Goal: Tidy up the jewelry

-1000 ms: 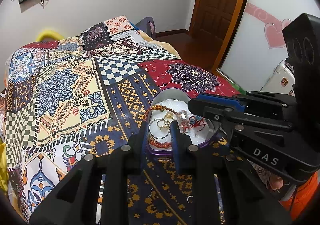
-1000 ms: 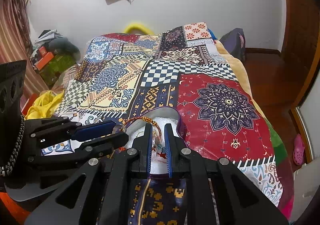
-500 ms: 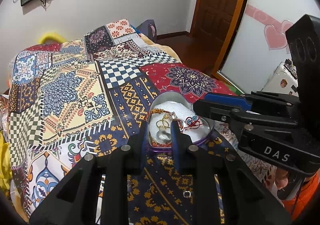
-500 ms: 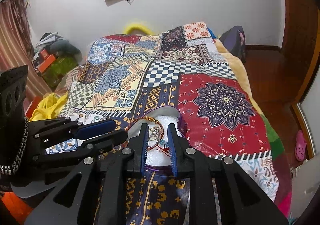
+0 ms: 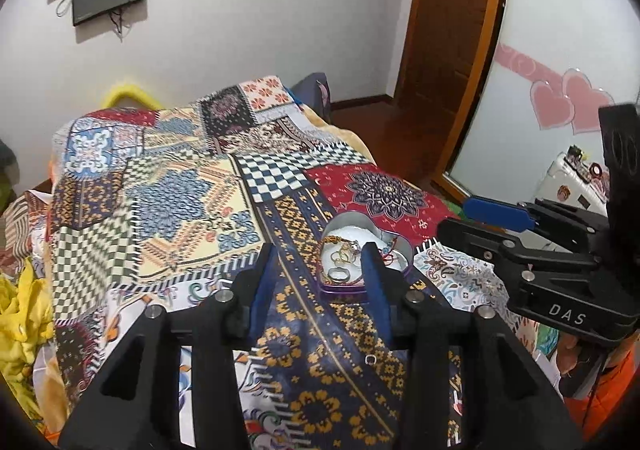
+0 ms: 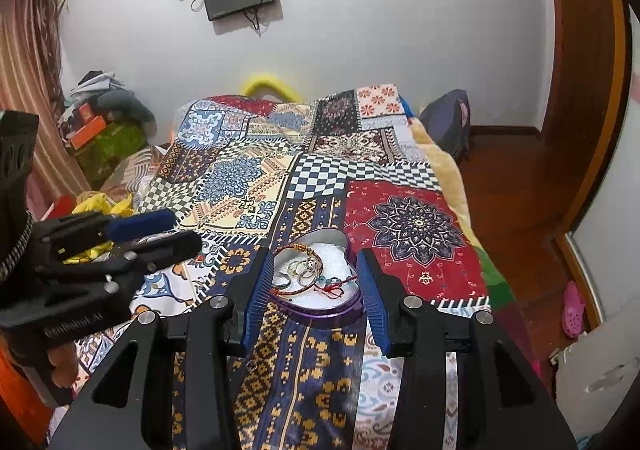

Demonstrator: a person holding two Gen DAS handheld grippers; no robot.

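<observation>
Heart tin parked on the patchwork bed, both sets of jaws spread wide and empty

The bed (image 6: 248, 177) is draped in quilt; the heart-shaped tin (image 6: 347, 246) is framed by the right gripper (image 6: 316, 282), partly blocked by the left gripper (image 5: 320, 270). Tangled bracelets and rings (image 6: 308, 268) inside can't be told apart.

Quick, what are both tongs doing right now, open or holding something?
Left tongs: open, holding nothing.
Right tongs: open, holding nothing.

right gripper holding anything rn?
No: the right gripper has its jaws spread wide with nothing between them, and the bracelets and rings lie loose in the heart-shaped tin on the bedspread.
</observation>
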